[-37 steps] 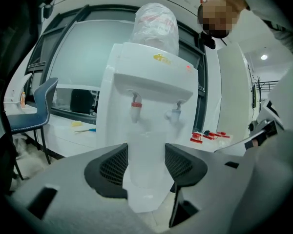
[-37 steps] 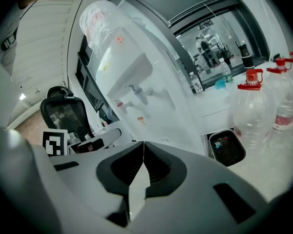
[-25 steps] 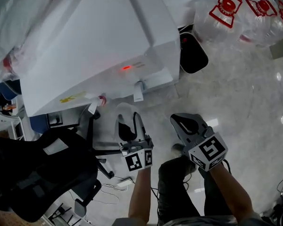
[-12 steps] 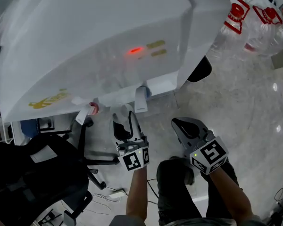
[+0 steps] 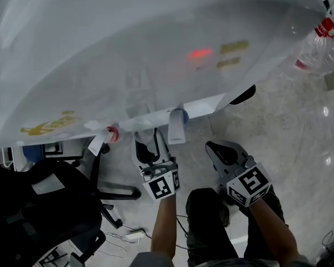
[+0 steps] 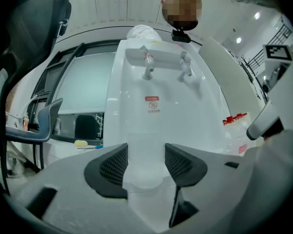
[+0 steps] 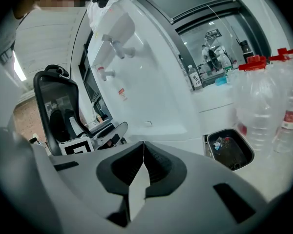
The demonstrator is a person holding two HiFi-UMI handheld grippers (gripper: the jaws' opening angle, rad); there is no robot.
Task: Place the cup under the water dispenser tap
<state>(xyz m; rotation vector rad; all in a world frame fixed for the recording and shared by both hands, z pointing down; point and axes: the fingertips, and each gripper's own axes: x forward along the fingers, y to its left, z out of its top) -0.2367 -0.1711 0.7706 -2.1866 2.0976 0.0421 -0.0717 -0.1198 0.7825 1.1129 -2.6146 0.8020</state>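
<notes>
A clear plastic cup [image 6: 145, 172] sits between the pads of my left gripper [image 6: 145, 161], which is shut on it. The white water dispenser [image 6: 156, 126] stands straight ahead, its two taps [image 6: 149, 70] high above the cup. In the head view, the left gripper [image 5: 146, 143] holds the cup [image 5: 142, 141] just below the dispenser's front edge, between the red tap [image 5: 110, 133] and the blue tap [image 5: 178, 122]. My right gripper [image 5: 218, 151] hangs beside it to the right, shut and empty [image 7: 142, 161].
A black office chair [image 5: 42, 204] stands at the left, close to the dispenser. A black waste bin [image 7: 231, 150] and large empty water bottles [image 7: 266, 99] are on the floor to the right. The dispenser's top [image 5: 156, 43] fills the upper head view.
Both grippers have sunk, and the left one has carried the cup closer to the dispenser's front beneath the taps. The dispenser's top now fills far more of the head view.
</notes>
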